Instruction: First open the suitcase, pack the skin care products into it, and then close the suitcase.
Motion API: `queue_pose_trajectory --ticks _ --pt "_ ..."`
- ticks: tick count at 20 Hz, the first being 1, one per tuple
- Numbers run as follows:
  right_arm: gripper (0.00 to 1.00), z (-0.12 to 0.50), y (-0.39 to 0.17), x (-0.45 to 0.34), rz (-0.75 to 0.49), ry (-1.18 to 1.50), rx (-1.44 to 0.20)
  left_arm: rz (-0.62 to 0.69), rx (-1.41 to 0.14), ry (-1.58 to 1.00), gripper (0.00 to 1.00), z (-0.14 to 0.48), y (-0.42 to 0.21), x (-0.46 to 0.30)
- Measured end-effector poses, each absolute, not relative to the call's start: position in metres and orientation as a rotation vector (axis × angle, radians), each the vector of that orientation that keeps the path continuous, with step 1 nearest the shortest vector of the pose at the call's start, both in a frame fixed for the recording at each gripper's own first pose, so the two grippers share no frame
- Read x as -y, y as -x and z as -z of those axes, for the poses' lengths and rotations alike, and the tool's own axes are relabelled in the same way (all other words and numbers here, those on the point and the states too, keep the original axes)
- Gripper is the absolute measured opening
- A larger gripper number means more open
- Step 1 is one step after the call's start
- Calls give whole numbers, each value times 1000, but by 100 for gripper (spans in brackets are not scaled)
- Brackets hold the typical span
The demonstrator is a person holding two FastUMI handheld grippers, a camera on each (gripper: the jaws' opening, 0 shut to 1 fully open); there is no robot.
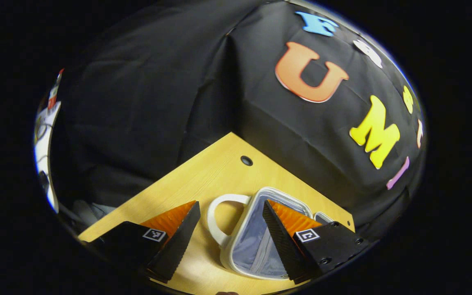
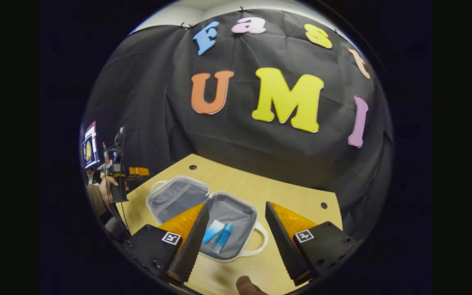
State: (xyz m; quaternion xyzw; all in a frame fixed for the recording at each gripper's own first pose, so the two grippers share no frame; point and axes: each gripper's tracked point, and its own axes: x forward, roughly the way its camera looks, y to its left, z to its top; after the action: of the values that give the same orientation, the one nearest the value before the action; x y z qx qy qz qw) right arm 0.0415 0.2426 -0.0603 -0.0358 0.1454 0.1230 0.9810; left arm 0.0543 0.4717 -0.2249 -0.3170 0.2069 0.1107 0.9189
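Lying open on table (image 2: 240, 180), suitcase (image 2: 187, 194), blue bottle (image 2: 222, 237) inside

Two bottles (image 2: 218, 235) in open suitcase (image 2: 236, 213)

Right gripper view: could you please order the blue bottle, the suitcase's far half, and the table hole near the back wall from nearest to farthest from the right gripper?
1. Blue bottle, in the suitcase's near half, just ahead of the right gripper, towards its left finger.
2. Far half of the open suitcase, farther left, lying flat.
3. Table hole, beyond it near the wall.
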Motion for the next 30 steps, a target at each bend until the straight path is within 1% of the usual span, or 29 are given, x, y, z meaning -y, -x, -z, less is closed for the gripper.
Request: queue_pose_trajectory --ticks 2,4,5,6,7,9,10,11,12,13,14,15,16,17,18,19,21,22,23,26,30 --pt "81 52 -34 -220 -197 68 -286 -211 -456 751 98 247 -62 -481" --pt "81 51 -29 -204 -156 71 -287 -187 -455 844 97 258 -69 -484" --pt "81 51 -27 -196 -138 71 -290 -170 -458 881 100 263 -73 -483" --pt "81 52 -25 -189 -121 70 -292 -176 -466 905 96 273 -76 -485" --pt "81 52 -23 -184 -107 68 -294 -173 -468 944 94 280 -79 -485" --pt "81 50 -19 -173 -80 58 -292 -140 -459 1037 87 284 -84 -474" --pt "81 48 -18 -169 -68 53 -288 -125 -458 1065 81 287 -87 -472" --pt "81 46 -16 -165 -57 49 -284 -110 -459 1080 77 289 -88 -471" --pt "81 44 -15 -160 -44 49 -279 -101 -467 1090 83 292 -88 -470" --pt "81 40 -13 -157 -36 50 -272 -88 -468 1107 78 293 -89 -467" --pt "81 38 -12 -157 -32 54 -263 -81 -465 1112 56 292 -92 -464" --pt "81 36 -11 -155 -27 59 -259 -85 -467 1104 48 294 -91 -464" --pt "81 37 -11 -153 -25 59 -260 -100 -472 1084 22 298 -92 -463" --pt "81 38 -11 -153 -26 56 -264 -116 -473 1065 30 301 -93 -465" --pt "81 40 -11 -152 -23 51 -269 -111 -468 1061 10 297 -94 -465" --pt "81 39 -11 -152 -26 47 -269 -98 -461 1056 14 291 -94 -465" --pt "81 34 -13 -149 -21 43 -255 -64 -453 1025 10 279 -92 -460" --pt "81 30 -14 -147 -22 40 -244 -57 -448 995 16 275 -93 -458" --pt "81 27 -15 -145 -21 38 -234 -56 -439 962 7 267 -93 -457" --pt "81 19 -17 -141 -35 13 -211 -48 -419 893 4 233 -93 -453" --pt "82 10 -19 -131 -64 -20 -179 -28 -378 786 3 174 -97 -437"
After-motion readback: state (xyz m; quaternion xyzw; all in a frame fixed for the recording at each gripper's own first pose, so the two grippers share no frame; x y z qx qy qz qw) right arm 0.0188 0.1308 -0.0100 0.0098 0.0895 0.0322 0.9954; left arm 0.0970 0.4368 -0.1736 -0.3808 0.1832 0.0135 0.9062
